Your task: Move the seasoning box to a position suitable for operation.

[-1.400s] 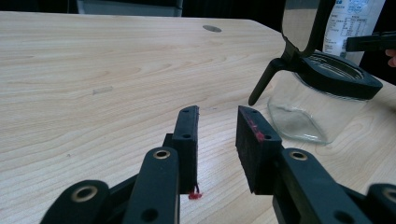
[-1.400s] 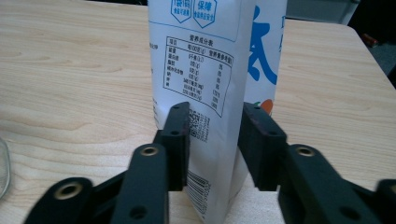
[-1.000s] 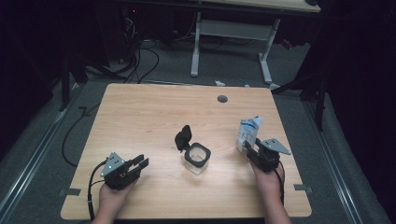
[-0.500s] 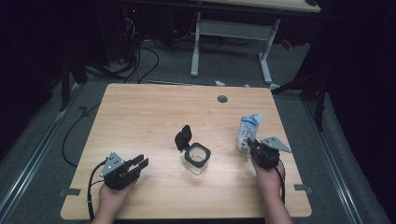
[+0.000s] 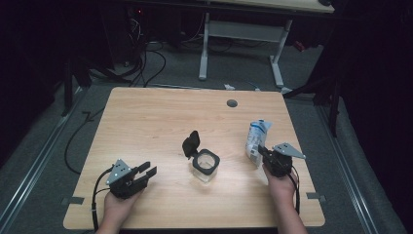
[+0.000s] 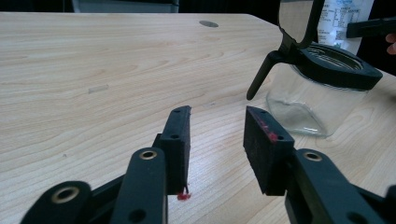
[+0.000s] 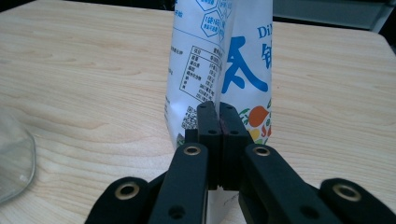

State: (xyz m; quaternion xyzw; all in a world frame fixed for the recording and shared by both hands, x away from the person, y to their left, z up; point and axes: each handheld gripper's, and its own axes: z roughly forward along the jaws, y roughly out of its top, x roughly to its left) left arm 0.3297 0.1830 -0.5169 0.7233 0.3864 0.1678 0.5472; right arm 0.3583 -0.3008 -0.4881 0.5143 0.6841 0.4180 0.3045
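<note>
A clear glass jar (image 5: 205, 165) with a black rim and its black lid flipped open (image 5: 190, 143) stands mid-table; it also rises at the right of the left gripper view (image 6: 317, 88). My left gripper (image 5: 147, 173) rests open near the front left, its jaws apart with nothing between them (image 6: 217, 135), pointing toward the jar. My right gripper (image 5: 261, 152) is shut on the lower edge of a white and blue printed pouch (image 5: 256, 136), holding it upright at the right of the table. In the right gripper view the pouch (image 7: 224, 60) stands pinched between the jaws (image 7: 218, 114).
The wooden table (image 5: 146, 122) has a round grey grommet (image 5: 232, 103) near its far edge. A white-legged desk frame (image 5: 238, 34) and loose cables (image 5: 146, 58) lie on the floor beyond. Tape marks (image 5: 72, 200) sit at the front corners.
The right gripper has shifted the pouch slightly, standing it a bit more upright. The left gripper and the jar have stayed put.
</note>
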